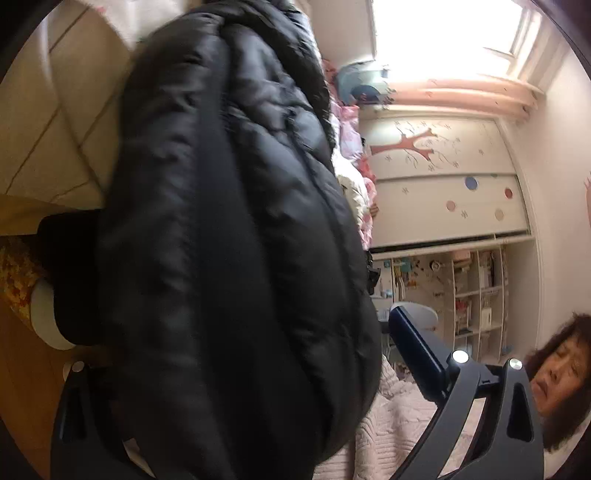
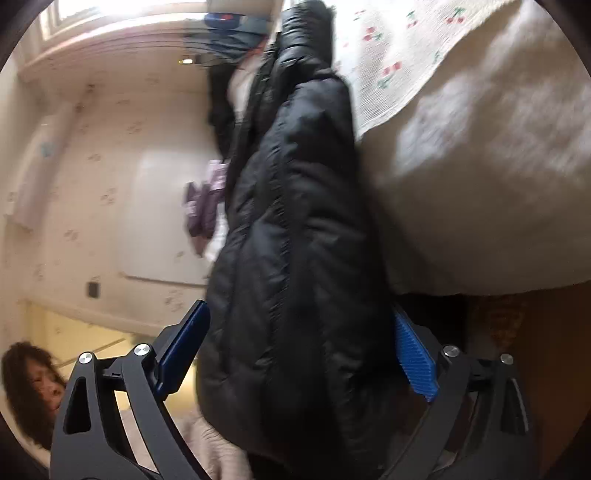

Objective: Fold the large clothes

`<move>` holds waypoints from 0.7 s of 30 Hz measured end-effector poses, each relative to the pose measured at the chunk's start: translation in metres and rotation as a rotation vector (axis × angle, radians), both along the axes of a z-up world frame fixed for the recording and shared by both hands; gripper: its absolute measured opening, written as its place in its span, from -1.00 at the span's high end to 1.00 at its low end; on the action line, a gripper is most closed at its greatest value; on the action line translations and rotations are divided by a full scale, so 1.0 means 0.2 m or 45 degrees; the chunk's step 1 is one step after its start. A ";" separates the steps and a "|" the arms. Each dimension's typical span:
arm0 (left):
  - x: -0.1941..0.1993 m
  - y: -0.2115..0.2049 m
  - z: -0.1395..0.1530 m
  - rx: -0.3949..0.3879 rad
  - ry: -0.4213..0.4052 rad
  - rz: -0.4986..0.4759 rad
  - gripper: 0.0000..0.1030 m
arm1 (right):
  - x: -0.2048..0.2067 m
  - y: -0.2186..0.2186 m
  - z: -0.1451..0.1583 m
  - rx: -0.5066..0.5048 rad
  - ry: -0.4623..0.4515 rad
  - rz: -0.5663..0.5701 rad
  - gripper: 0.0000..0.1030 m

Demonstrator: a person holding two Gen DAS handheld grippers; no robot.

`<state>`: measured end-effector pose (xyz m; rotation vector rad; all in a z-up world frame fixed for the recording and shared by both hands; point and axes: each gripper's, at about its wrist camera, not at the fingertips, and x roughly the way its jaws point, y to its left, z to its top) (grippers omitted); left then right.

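A large black puffer jacket (image 1: 229, 229) hangs in the air and fills the middle of the left wrist view. My left gripper (image 1: 240, 350) has the jacket bunched between its fingers; the right finger (image 1: 417, 354) shows, the left one is mostly hidden behind the fabric. In the right wrist view the same jacket (image 2: 295, 240) hangs lengthwise between the blue pads (image 2: 413, 354) of my right gripper (image 2: 295, 350), which stand wide apart around the bulky cloth. Both views are blurred by motion.
A bed with a cream cover (image 2: 480, 184) and a cherry-print sheet (image 2: 399, 48) lies at the right. A wardrobe with a tree picture (image 1: 443, 177), shelves (image 1: 476, 295) and a bright window (image 1: 443, 33) stand behind. The person's face (image 1: 557, 373) is close by.
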<state>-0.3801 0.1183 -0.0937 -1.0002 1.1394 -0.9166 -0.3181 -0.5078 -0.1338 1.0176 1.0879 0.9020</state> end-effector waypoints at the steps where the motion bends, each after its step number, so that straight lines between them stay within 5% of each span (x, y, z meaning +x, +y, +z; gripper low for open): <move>1: 0.00 -0.01 0.02 0.000 -0.010 -0.003 -0.86 | -0.02 -0.01 0.00 0.026 -0.006 -0.002 -0.79; 13: -0.04 0.00 0.01 0.044 0.011 -0.015 -0.86 | -0.17 -0.15 -0.21 0.035 0.022 0.002 -0.86; 21: -0.09 -0.02 -0.01 0.106 0.041 0.004 -0.86 | -0.19 -0.02 -0.37 0.244 0.014 0.107 -0.86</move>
